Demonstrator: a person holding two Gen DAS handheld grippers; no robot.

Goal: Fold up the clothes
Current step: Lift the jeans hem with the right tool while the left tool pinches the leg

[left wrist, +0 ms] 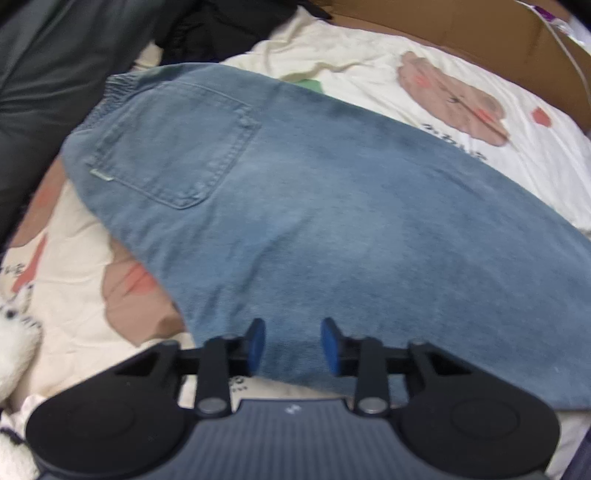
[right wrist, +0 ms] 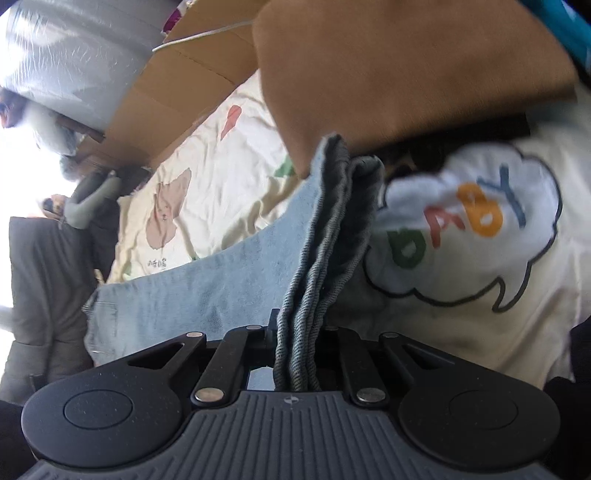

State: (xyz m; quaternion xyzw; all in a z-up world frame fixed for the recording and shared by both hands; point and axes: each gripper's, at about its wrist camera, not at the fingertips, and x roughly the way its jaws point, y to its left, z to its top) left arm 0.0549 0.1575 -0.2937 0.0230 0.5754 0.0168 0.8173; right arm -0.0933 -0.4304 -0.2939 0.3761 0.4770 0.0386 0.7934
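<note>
Our left gripper (left wrist: 293, 347) points down at a pair of light blue jeans (left wrist: 314, 221). Its two blue pads (left wrist: 256, 345) stand apart with the near edge of the denim lying between them, and we cannot see them pressing on the cloth, so this gripper reads as released. The jeans spread away from it across a cream bedspread (left wrist: 369, 55) printed with pinkish-brown animal shapes. A back pocket (left wrist: 177, 147) and the gathered waistband (left wrist: 110, 96) sit at the far left end. Dark clothing (left wrist: 55, 74) lies piled along the left edge, and brown cardboard (left wrist: 480, 33) runs along the top right.

Our right gripper (right wrist: 295, 332) is clenched on a bunched fold of the same jeans (right wrist: 325, 236), several grey-blue layers standing up from between its jaws. The rest of the denim trails off to the left over the bedspread (right wrist: 221, 177). Just right of the fold lies a cream garment (right wrist: 480, 295) with a white cloud shape spelling BABY in coloured letters. A tan cloth (right wrist: 406, 74) lies beyond the fold, and cardboard (right wrist: 177, 81) beyond that.
</note>
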